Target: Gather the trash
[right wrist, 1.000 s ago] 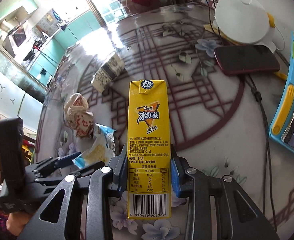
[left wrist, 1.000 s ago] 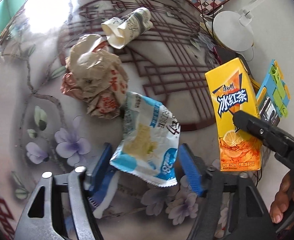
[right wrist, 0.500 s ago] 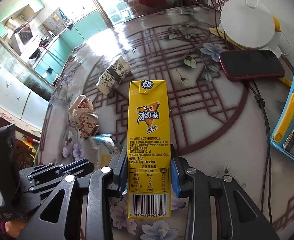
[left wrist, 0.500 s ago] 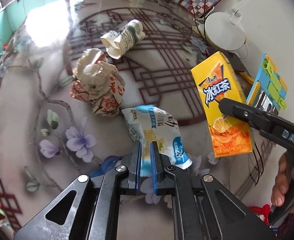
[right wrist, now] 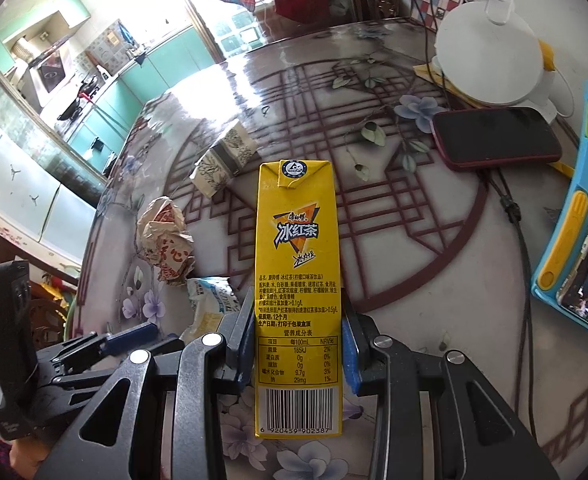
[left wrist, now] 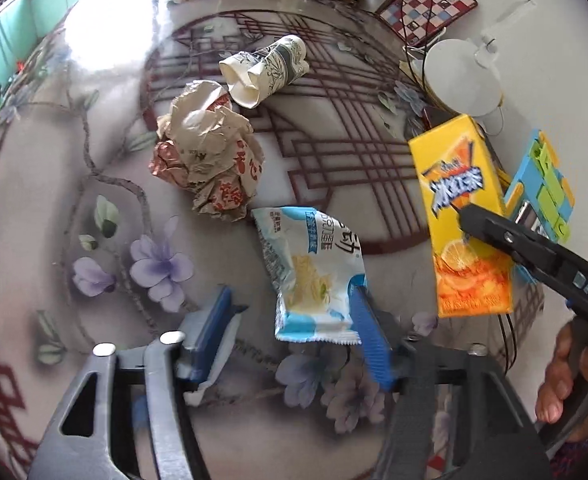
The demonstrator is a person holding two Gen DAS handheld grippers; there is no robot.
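My left gripper [left wrist: 289,332] is open. A blue-and-white snack wrapper [left wrist: 314,276] lies on the table between its blue pads, close to the right pad [left wrist: 368,336]. A crumpled paper ball [left wrist: 207,168] and a crushed paper cup [left wrist: 263,70] lie further out. My right gripper [right wrist: 298,340] is shut on a yellow iced-tea carton [right wrist: 298,272] and holds it upright; the carton also shows at the right of the left wrist view [left wrist: 460,216]. The right wrist view shows the wrapper [right wrist: 209,304], paper ball [right wrist: 167,244] and cup [right wrist: 225,158] to the left.
A round glass-topped table [left wrist: 93,128] with flower patterns. A white lamp base [right wrist: 490,54], a dark phone with a cable [right wrist: 494,138], a blue toy tablet [right wrist: 578,236] and a chequered board [left wrist: 430,4] sit at the right and far side.
My left gripper was open, shut on the wrapper half a second ago, and is open again with the wrapper lying between its pads. The right gripper keeps holding the carton.
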